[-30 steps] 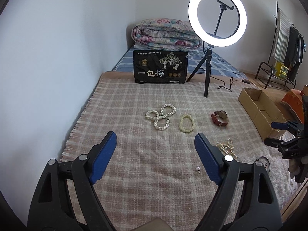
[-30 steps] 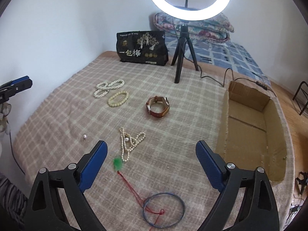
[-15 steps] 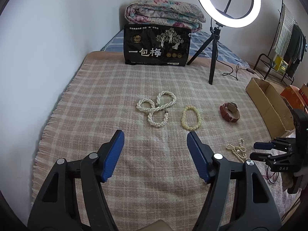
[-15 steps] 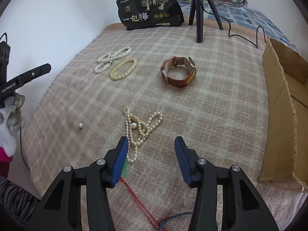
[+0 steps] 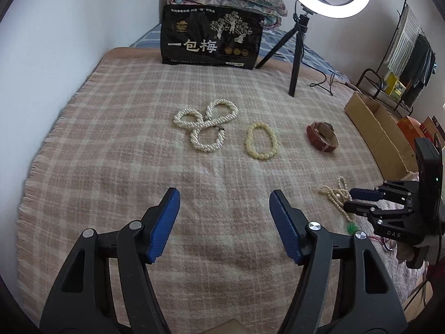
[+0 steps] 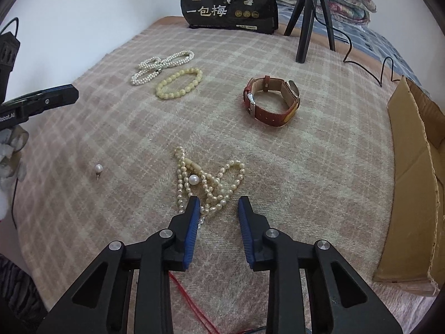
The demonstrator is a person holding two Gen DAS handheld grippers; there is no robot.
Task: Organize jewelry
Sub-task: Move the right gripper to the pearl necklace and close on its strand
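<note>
— So, which piece are you on?

— The tangled necklace (image 6: 207, 183). It lies on the blanket (image 6: 319, 167) near me, between the loose pearl (image 6: 98, 168) and the box (image 6: 411, 183). My right hand-held gripper (image 6: 218, 204) has just been closing, its jaws now narrow, and the near loops sit in the gap. The left pad covers a few beads, but I can't see it pinching anything; I'd say nothing is held yet.

— And your left?

— My left hand-held gripper (image 5: 224, 201) has narrowed a little too, but it's fairly wide and empty, over bare blanket short of the pearl bracelets (image 5: 207, 126) and the yellow bracelet (image 5: 261, 144). The watch (image 6: 271, 101) sits farther out.

— What next?

— I think: lower a touch, close on a bunched part so several strands catch, then lift slowly; loops may trail or snag the weave.

— Anything you can't make out?

— The red cord (image 6: 194, 303) runs under my right jaws, its end cut off. The box's inside is mostly out of view.
</note>
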